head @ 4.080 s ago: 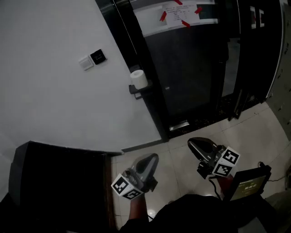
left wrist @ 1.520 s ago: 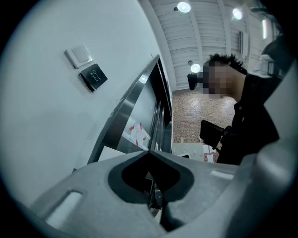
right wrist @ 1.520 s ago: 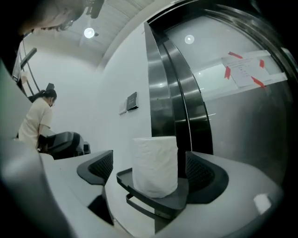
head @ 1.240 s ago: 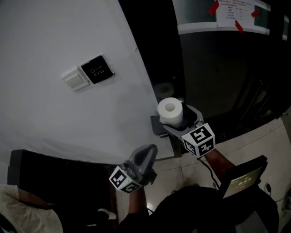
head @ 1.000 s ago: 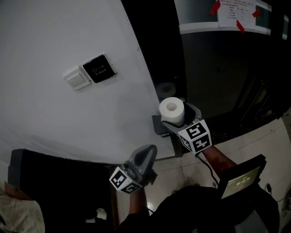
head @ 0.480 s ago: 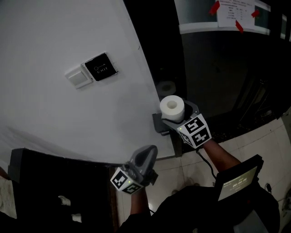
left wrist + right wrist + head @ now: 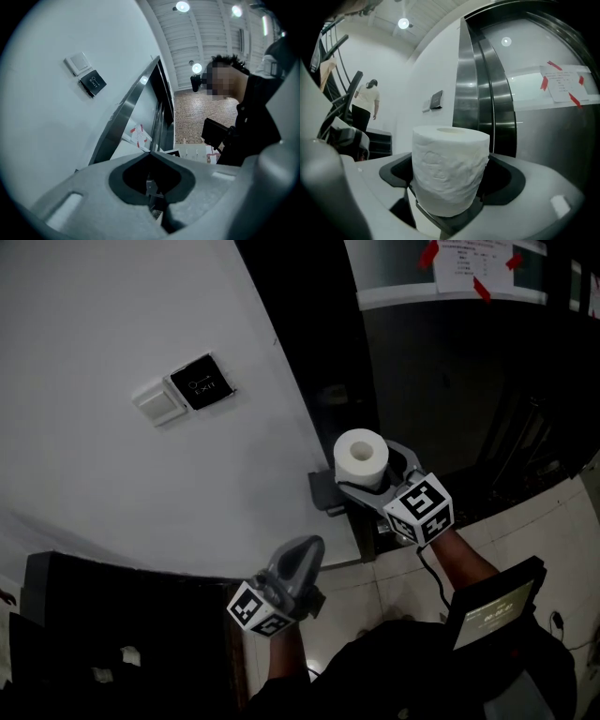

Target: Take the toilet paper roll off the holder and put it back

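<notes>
The white toilet paper roll stands upright on the dark wall holder beside the steel door frame. My right gripper reaches around it, and its jaws are closing with the roll between them. The roll's right side touches one jaw, while a dark gap still shows at its left side. The holder's ledge shows under the roll. Lower down, near the person's body, my left gripper hangs shut and holds nothing; its jaws meet in the left gripper view.
A white switch and a black exit button sit on the white wall. Dark lift doors carry a taped paper notice. A black cabinet stands lower left, a tablet lower right. A person stands far off.
The right gripper came up from near the floor to the roll and has drawn in around it. The left gripper has stayed low.
</notes>
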